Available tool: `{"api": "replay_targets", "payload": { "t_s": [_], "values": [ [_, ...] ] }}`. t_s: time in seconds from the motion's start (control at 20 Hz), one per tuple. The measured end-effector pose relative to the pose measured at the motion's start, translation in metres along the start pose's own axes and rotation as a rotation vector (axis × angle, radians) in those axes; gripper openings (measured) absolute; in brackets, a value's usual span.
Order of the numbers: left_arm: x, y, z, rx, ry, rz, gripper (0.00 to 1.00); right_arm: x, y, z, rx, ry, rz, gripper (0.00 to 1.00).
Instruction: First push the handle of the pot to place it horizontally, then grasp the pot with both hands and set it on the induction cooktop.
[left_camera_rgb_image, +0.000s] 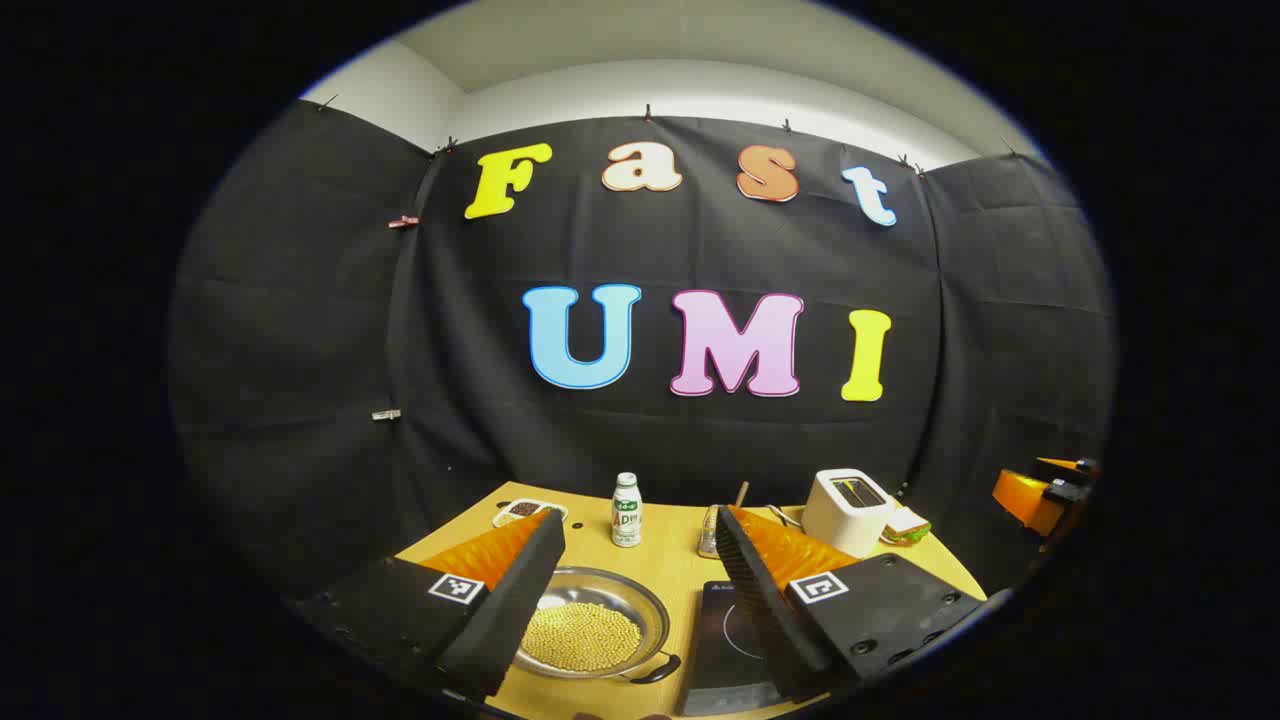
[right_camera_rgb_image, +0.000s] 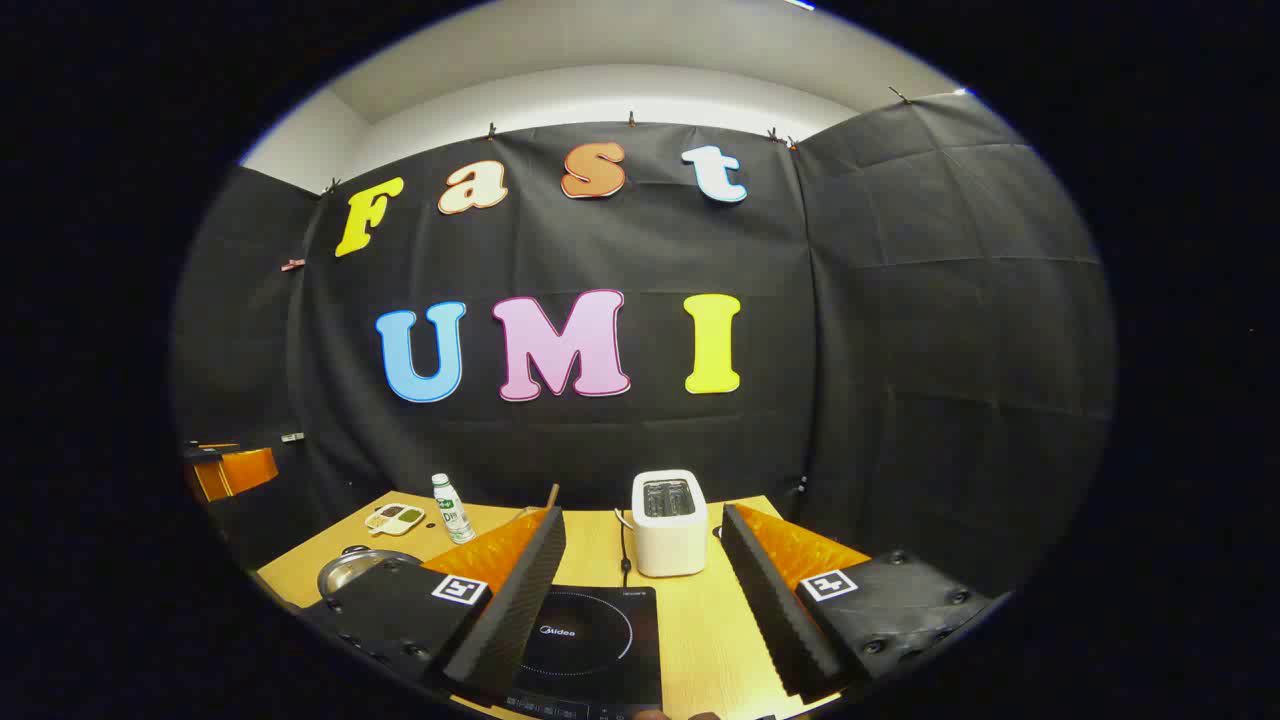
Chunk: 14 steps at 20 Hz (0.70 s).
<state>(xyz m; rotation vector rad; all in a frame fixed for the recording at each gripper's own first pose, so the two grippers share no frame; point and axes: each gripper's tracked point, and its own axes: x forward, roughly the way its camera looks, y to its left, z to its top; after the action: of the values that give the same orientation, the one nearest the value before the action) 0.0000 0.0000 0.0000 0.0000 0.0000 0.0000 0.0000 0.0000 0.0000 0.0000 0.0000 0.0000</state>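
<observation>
Both your left claw (left_camera_rgb_image: 632, 590) and right claw (right_camera_rgb_image: 640, 600) hang wide open, gripping nothing, since the pot (left_camera_rgb_image: 590, 630) sits lower-middle on the desk (left_camera_rgb_image: 670, 560), left of the induction cooktop (right_camera_rgb_image: 590, 640), handle (left_camera_rgb_image: 655, 672) unpushed.

Left gripper view: looks level across the desk (left_camera_rgb_image: 670, 570) from its near-left edge. Right gripper view: same heading, further right. Shared: induction cooktop (left_camera_rgb_image: 735, 640), toaster (right_camera_rgb_image: 668, 520), bottle (left_camera_rgb_image: 626, 510).
</observation>
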Motion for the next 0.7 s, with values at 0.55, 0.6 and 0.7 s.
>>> {"api": "replay_targets", "payload": {
  "t_s": [0.55, 0.6, 0.7],
  "values": [
    [0.003, 0.035, -0.011, 0.045, 0.007, -0.059, 0.95, -0.005, 0.017, 0.007, 0.017, 0.000, -0.083, 0.98],
    [0.003, 0.038, -0.014, 0.041, 0.010, -0.077, 0.95, -0.008, 0.022, 0.009, 0.006, -0.009, -0.091, 0.98],
    [0.003, 0.050, -0.020, 0.039, 0.022, -0.102, 0.95, -0.013, 0.031, 0.013, -0.010, -0.026, -0.109, 0.98]
  ]
}}
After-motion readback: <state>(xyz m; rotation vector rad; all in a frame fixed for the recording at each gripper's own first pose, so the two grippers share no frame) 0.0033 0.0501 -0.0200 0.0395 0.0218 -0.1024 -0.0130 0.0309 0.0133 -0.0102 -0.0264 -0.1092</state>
